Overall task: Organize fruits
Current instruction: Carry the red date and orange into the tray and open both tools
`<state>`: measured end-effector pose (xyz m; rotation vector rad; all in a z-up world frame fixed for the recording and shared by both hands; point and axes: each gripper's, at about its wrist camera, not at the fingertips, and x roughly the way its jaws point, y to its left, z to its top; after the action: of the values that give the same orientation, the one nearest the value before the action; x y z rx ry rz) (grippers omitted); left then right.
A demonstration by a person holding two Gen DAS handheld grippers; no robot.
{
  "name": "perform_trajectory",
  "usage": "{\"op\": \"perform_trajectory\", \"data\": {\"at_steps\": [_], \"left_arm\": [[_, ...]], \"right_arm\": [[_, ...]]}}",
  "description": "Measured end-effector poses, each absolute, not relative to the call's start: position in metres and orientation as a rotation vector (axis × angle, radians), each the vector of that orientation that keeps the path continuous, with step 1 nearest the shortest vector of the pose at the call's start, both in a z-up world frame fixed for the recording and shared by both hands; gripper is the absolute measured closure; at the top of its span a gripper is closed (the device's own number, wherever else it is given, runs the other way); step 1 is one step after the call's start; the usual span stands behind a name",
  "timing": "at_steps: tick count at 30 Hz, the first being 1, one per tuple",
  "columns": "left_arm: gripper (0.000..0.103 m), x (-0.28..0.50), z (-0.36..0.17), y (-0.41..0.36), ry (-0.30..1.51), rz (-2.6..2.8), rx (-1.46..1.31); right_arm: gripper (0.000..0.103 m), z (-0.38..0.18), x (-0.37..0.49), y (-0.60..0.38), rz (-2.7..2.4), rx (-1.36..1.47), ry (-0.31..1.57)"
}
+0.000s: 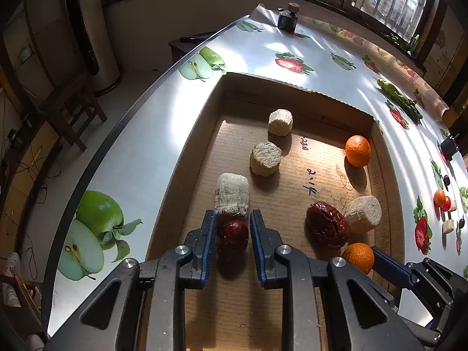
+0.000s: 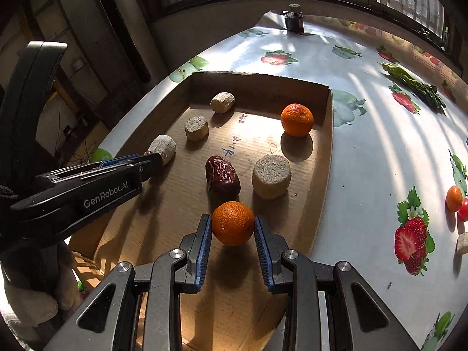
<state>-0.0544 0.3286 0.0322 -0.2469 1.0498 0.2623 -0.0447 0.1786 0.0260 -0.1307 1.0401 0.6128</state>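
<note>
I am holding both grippers low over the cardboard tray [image 2: 327,134] on the desk [image 1: 140,152], each tilted down and pointing forward along it.

My left gripper [image 1: 233,228] is closed around a dark red date [image 1: 232,238], the blue pads touching both of its sides. It is sitting near the tray's left side, its tips just short of a pale fibrous chunk [image 1: 232,194]. Two more such chunks [image 1: 265,158] [image 1: 280,122] are lying in a line beyond it.

My right gripper [image 2: 233,231] is gripping an orange mandarin [image 2: 233,223] between its pads, jaws spread as wide as the fruit. The shadow beneath suggests the fruit is hanging just above the cardboard, though I cannot say for certain. From the left camera, that gripper is coming in from the right, at an angle to the left one.

A second date [image 2: 222,175] is lying just ahead of the held mandarin, touching another pale chunk [image 1: 364,213] in the left view. A second mandarin [image 2: 297,120] is resting near the tray's far right wall.

More small fruits [image 2: 454,199] are sitting on the fruit-printed cloth [image 2: 365,158], well apart to the right.
</note>
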Motion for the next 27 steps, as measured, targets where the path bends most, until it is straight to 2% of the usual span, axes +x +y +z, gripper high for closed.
{"op": "perform_trajectory", "data": {"at_steps": [3, 11, 15, 20, 23, 25, 27], "left_arm": [[0.079, -0.052, 0.031, 0.330, 1.042, 0.261, -0.253], [0.062, -0.059, 0.038, 0.334, 1.013, 0.232, -0.328], [0.052, -0.072, 0.055, 0.331, 0.961, 0.229, -0.345], [0.047, -0.092, 0.074, 0.320, 0.914, 0.233, -0.343], [0.035, -0.102, 0.085, 0.302, 0.890, 0.254, -0.279], [0.020, -0.108, 0.093, 0.286, 0.866, 0.275, -0.215], [0.018, -0.114, 0.103, 0.268, 0.832, 0.272, -0.158]], "right_arm": [[0.070, 0.023, -0.041, 0.182, 0.608, -0.139, 1.044], [0.070, 0.024, -0.040, 0.184, 0.612, -0.142, 1.027], [0.063, 0.031, -0.043, 0.179, 0.615, -0.120, 1.005], [0.062, 0.049, -0.051, 0.161, 0.607, -0.084, 0.956], [0.062, 0.060, -0.057, 0.142, 0.592, -0.035, 0.932], [0.062, 0.067, -0.060, 0.128, 0.584, 0.002, 0.919], [0.062, 0.075, -0.065, 0.113, 0.574, 0.033, 0.900]]}}
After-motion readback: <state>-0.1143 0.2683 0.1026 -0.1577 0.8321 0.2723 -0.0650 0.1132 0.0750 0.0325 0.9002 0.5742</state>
